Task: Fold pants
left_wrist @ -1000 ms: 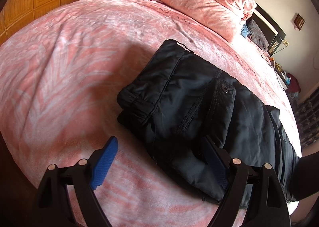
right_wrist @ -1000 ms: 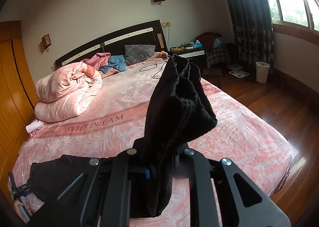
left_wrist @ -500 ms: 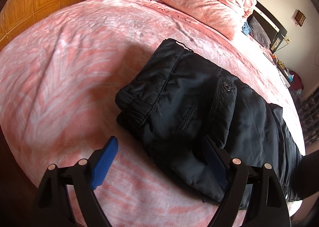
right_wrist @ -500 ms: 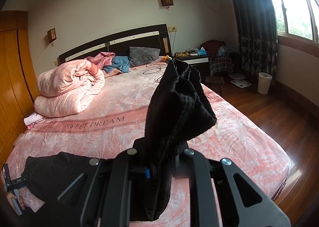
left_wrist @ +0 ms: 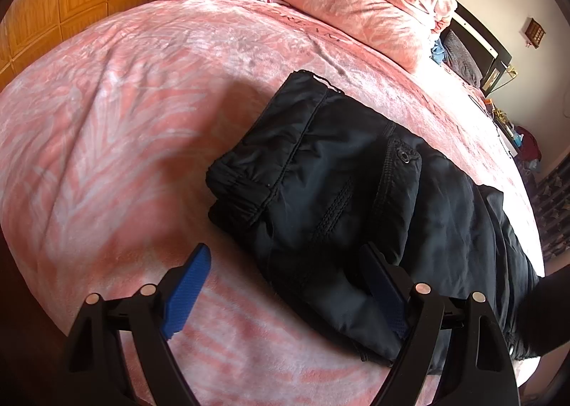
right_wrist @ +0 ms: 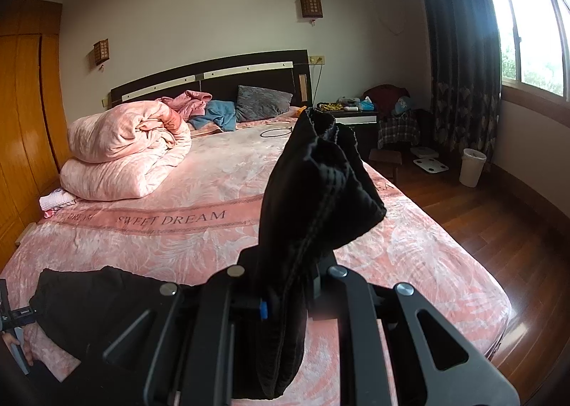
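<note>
Since the earlier frames we had carried our right gripper (right_wrist: 285, 302) a little back and up, so more of the headboard wall showed, while our left gripper (left_wrist: 288, 284) had hardly shifted. Nearest us, the right gripper's jaws were clamped tight on a bunched fold of the black padded pants (right_wrist: 313, 199), which rose upright between them. The left gripper's blue-padded jaws stood wide apart, holding nothing; the folded waist end of the pants (left_wrist: 338, 199) lay flat on the pink leaf-patterned bedspread (left_wrist: 107, 142), with its near corner between the jaws and against the right pad. Farther off, the bedspread's band read "SWEET DREAM" (right_wrist: 171, 219). Beyond it lay a rolled pink quilt (right_wrist: 121, 153) and the dark headboard (right_wrist: 213, 74).
</note>
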